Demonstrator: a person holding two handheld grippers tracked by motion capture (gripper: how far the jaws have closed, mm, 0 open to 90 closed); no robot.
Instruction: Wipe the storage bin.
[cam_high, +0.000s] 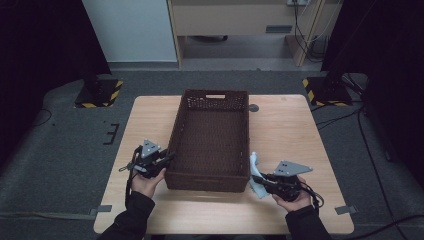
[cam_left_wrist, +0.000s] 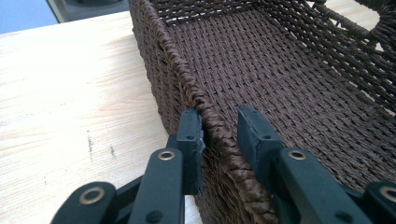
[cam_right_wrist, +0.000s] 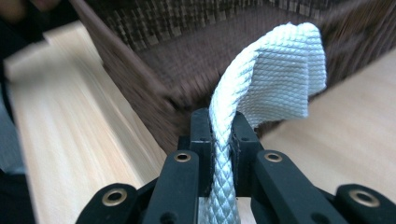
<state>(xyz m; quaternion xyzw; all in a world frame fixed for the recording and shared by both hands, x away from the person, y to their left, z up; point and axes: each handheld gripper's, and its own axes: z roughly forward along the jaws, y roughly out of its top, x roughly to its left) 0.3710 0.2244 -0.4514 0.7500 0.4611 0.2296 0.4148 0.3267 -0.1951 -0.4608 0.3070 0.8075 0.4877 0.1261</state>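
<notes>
A brown woven basket (cam_high: 176, 131) stands in the middle of the wooden table (cam_high: 290, 130), with nothing inside it. My left gripper (cam_high: 168, 158) is at its near left wall. In the left gripper view the jaws straddle the basket's braided rim (cam_left_wrist: 212, 123), one outside and one inside, and my left gripper (cam_left_wrist: 219, 116) is shut on it. By the basket's near right corner, my right gripper (cam_high: 261, 179) is shut on a white woven cloth (cam_high: 255, 164). The cloth (cam_right_wrist: 280, 70) rises between the right gripper's (cam_right_wrist: 219, 117) pads and flops over in front of the basket (cam_right_wrist: 140, 79).
Bare table top lies on both sides of the basket and in front of it. Two stand bases with yellow-black stripes (cam_high: 97, 92) (cam_high: 325, 90) sit on the floor beyond the far corners. Cables (cam_high: 370, 150) trail along the floor at the right.
</notes>
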